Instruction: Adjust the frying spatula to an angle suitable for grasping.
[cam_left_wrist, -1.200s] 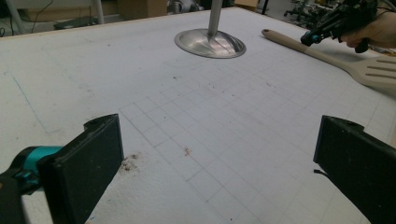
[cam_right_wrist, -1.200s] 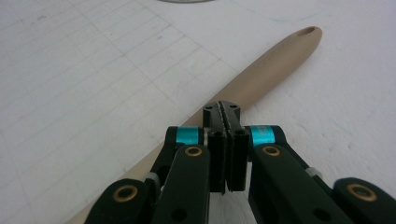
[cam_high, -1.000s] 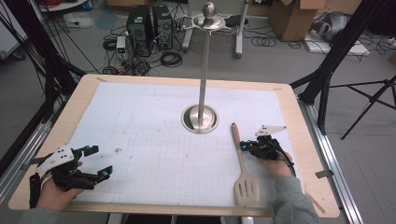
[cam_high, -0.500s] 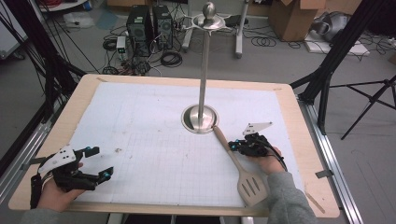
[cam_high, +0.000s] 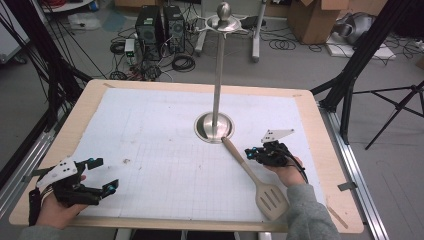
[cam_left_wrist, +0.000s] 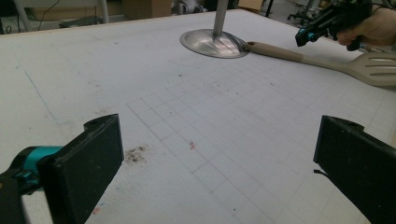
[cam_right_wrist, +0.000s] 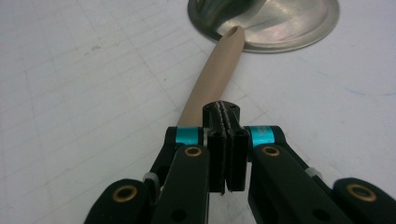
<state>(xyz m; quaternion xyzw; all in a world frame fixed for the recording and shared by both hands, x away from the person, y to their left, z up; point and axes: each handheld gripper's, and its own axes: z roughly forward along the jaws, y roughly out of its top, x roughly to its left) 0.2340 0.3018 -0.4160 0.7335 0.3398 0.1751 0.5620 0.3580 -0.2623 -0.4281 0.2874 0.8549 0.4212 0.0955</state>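
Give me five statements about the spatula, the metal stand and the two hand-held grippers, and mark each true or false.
1. The spatula lies flat on the table mat. True.
2. The spatula's handle tip points at the metal stand base. True.
3. The left hand-held gripper is shut on the spatula. False: it is open, holds nothing, and sits far from the spatula.
4. The right hand-held gripper has its jaws wide apart. False: they are pressed together, above the handle.
5. The spatula hangs from the top of the stand. False: it rests on the table.
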